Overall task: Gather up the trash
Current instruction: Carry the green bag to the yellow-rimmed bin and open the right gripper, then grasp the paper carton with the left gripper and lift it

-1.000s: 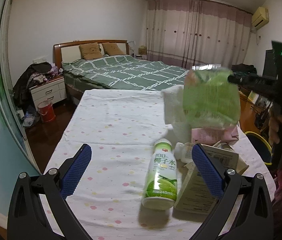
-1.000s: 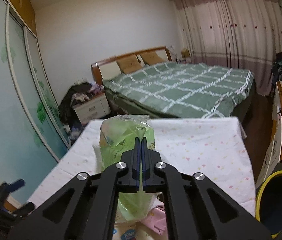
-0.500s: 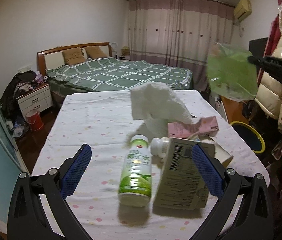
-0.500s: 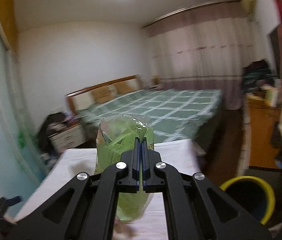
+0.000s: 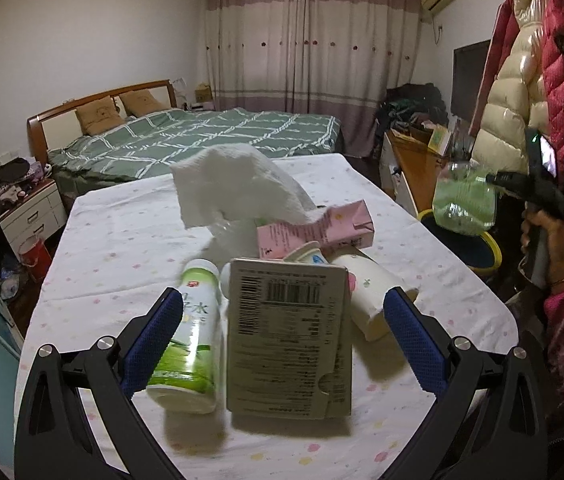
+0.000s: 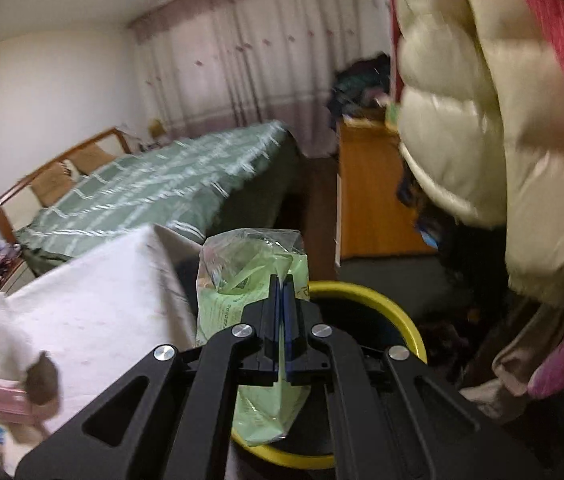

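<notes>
The right tongs (image 6: pixel 281 292) are pinched tight on a green bag (image 6: pixel 250 280), hanging just above the bin (image 6: pixel 397 312). It looks light, soft and crinkly, so a pinch at its edge seems enough. The left tongs (image 5: pixel 282 336) gape wide and empty over the bench (image 5: pixel 122 232), beside the bin.

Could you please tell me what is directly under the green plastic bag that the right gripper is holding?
The yellow-rimmed bin sits under the green plastic bag, which the right gripper pinches above its opening. The bag and gripper cover much of the dark interior, so its contents cannot be seen.
</notes>
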